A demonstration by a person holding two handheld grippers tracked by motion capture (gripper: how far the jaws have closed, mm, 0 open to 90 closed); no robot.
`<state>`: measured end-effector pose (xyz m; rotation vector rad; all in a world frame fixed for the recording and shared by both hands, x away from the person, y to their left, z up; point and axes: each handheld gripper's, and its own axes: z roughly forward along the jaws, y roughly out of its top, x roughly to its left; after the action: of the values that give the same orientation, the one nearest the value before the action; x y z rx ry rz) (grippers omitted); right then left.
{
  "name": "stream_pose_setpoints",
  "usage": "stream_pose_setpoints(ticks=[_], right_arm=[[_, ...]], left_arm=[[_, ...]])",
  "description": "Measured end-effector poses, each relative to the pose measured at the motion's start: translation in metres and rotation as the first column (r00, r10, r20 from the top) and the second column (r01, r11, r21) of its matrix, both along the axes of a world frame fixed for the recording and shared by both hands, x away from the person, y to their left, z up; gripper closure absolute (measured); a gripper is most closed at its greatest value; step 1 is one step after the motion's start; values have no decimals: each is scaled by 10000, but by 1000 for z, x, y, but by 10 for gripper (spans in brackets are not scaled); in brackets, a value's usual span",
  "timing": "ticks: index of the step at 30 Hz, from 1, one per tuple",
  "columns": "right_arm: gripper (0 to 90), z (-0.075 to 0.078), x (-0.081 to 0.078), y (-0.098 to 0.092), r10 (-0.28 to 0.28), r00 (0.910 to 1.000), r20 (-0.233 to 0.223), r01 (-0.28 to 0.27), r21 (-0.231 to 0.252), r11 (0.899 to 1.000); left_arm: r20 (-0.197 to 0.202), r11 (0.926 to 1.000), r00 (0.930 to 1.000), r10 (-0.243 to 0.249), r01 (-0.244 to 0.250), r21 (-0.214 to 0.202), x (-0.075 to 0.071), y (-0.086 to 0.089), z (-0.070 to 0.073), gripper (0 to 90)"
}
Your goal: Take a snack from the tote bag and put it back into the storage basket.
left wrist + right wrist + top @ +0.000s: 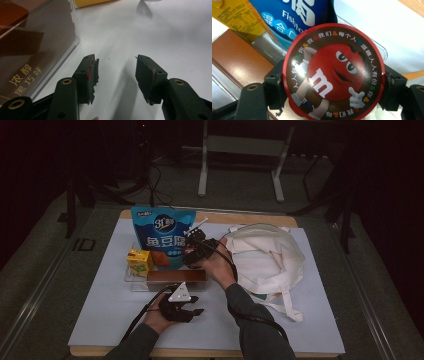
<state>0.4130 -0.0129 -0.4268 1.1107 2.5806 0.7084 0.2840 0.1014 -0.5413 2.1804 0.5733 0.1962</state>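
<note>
Fingers [272, 85] of the right gripper [334, 87] clamp a round candy tin [333, 72] — blue pouch [294, 17] seemingly just behind; left gripper [116, 75] fingers apart.

Round red-rimmed candy tin [333, 71], clamped between the pads of the right gripper [333, 82]: lid shows a large white "m" on a red character; ring of Chinese characters around the rim, repeating "我们&每个人" with coloured ampersands.

Blue snack pouch [297, 17], just behind the tin: partial Latin text "Fishto", white Chinese "混合" on pale blue discs. In the high view the same pouch [162, 237] bears "鱼豆腐" and a round "3" logo.

Yellow carton [235, 17], beyond the right gripper's left jaw: fine print, illegible.

Brown box [23, 62], inside the clear case left of the left gripper [117, 77]: gold characters "浓醇黑巧味".
</note>
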Motion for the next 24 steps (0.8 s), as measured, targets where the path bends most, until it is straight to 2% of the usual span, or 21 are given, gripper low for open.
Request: stream_pose_setpoints(ticks=[14,24], right_arm=[[256,-8,4,-1,-311,9994,-135,309,-89,9995],[255,-15,6,-1,-509,9976,-467,509,-23,9987]], left_arm=[[5,10000,10000,-2,2,17,0,0,0,504],[10,10000,10000,-9,9,30,0,0,0,503]])
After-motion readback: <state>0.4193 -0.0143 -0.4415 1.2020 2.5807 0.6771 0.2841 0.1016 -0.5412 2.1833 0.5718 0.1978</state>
